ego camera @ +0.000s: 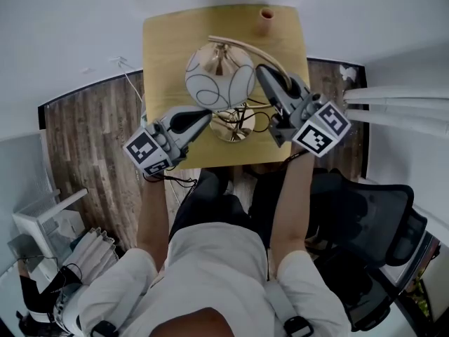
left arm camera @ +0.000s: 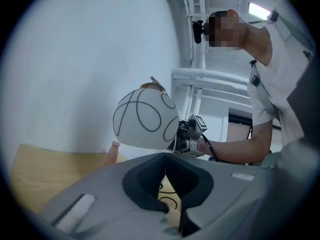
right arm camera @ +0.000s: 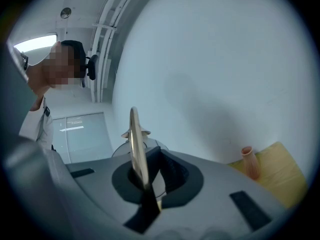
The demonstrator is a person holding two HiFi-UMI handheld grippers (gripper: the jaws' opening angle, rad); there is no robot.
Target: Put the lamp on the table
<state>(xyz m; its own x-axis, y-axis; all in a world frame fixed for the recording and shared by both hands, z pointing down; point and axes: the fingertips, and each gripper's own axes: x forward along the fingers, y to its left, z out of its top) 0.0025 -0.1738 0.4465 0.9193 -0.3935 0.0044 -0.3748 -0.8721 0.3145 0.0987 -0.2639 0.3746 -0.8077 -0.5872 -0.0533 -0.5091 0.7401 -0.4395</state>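
Forearms: we reach out from our seat, one bare forearm (ego camera: 153,213) leading to each tool, with a black office chair (ego camera: 372,216) at our right.
Left tongs (ego camera: 205,115): pressed together with nothing visible between the pads. In the left gripper view (left arm camera: 166,176) only worktop and a loop of black cord (left arm camera: 169,202) show past them. The tip points in under the shade, close to the lamp's base.
Right tongs (ego camera: 261,72): clamped on the lamp's gold stem (ego camera: 261,52). In the right gripper view (right arm camera: 145,179) the stem (right arm camera: 135,139) rises as a thin brass strip from between the pads.
Lamp (ego camera: 219,76): between the two tools and over the near half of the worktop. Its white globe shade (left arm camera: 145,118) is looped with thin dark lines. The gold stem arches from the shade's top over to the right side.
Base (ego camera: 231,126): a round gold foot near the worktop's front edge, below the shade. We cannot tell whether it rests on the wood.
Worktop (ego camera: 168,48): a small square of pale wood on a dark plank floor (ego camera: 91,139).
Vase (ego camera: 266,20): a little terracotta-coloured one, upright at the far edge and well apart from the lamp.
Wall (right arm camera: 215,59): plain white, behind the worktop.
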